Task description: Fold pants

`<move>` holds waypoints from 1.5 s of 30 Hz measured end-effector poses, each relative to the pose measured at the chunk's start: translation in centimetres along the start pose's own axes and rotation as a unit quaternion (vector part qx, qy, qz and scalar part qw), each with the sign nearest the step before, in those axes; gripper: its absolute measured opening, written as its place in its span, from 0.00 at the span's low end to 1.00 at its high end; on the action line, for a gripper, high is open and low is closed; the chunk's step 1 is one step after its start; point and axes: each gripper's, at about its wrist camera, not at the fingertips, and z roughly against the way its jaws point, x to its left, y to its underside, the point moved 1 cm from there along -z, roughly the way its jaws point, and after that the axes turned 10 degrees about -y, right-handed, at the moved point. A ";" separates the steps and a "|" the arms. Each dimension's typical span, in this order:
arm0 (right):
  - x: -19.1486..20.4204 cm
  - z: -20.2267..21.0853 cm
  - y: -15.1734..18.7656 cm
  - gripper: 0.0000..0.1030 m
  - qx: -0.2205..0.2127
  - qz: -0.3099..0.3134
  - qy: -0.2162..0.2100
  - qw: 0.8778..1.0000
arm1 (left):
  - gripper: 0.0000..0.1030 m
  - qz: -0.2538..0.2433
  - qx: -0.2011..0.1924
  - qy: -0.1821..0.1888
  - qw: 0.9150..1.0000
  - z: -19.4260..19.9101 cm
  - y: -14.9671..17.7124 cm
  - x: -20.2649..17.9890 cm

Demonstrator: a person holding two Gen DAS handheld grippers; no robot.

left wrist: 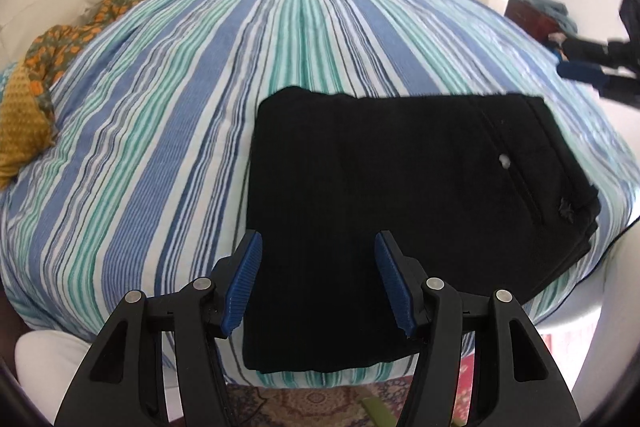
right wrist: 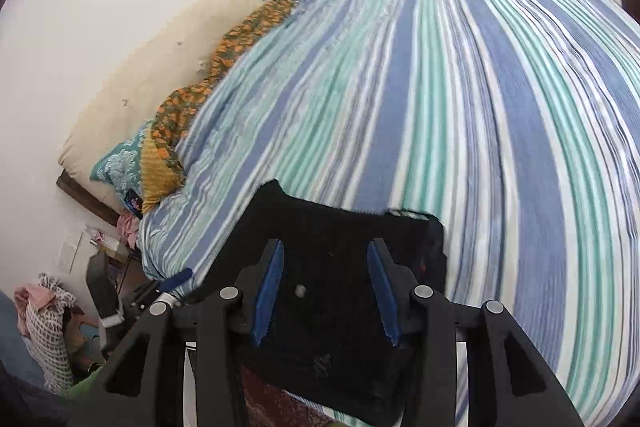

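Black pants (left wrist: pixel 400 211) lie folded into a flat rectangle near the front edge of a striped bed (left wrist: pixel 168 115). A white button shows near their right side. My left gripper (left wrist: pixel 318 281) is open and empty, hovering above the near edge of the pants. My right gripper (right wrist: pixel 326 293) is open and empty above the pants (right wrist: pixel 340 239) in its own view. It also shows in the left wrist view (left wrist: pixel 592 67) at the far right, lifted off the bed beyond the pants' far right corner.
An orange patterned cloth (left wrist: pixel 68 43) lies bunched along the bed's left side by cream pillows (right wrist: pixel 132 83). A patterned rug (left wrist: pixel 320 403) lies on the floor below the bed edge. Clutter and a dark chair (right wrist: pixel 104 291) stand beside the bed.
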 end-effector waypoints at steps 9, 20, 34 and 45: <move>-4.3 -6.9 3.6 0.37 0.081 -0.028 0.072 0.994 | 0.61 -0.015 0.019 -0.026 0.999 -0.5 0.1 -1.0; 5.4 -0.9 7.9 0.37 0.055 0.102 0.062 0.991 | 0.62 -0.016 0.018 -0.025 0.999 -0.7 0.4 -1.2; -0.5 2.7 11.2 0.46 0.025 -0.036 0.048 0.998 | 0.76 0.050 0.035 0.045 0.997 0.0 0.5 2.2; -10.4 0.2 9.4 0.60 0.049 -0.240 -0.042 0.969 | 0.81 0.149 0.167 0.152 0.963 -7.3 -1.1 9.0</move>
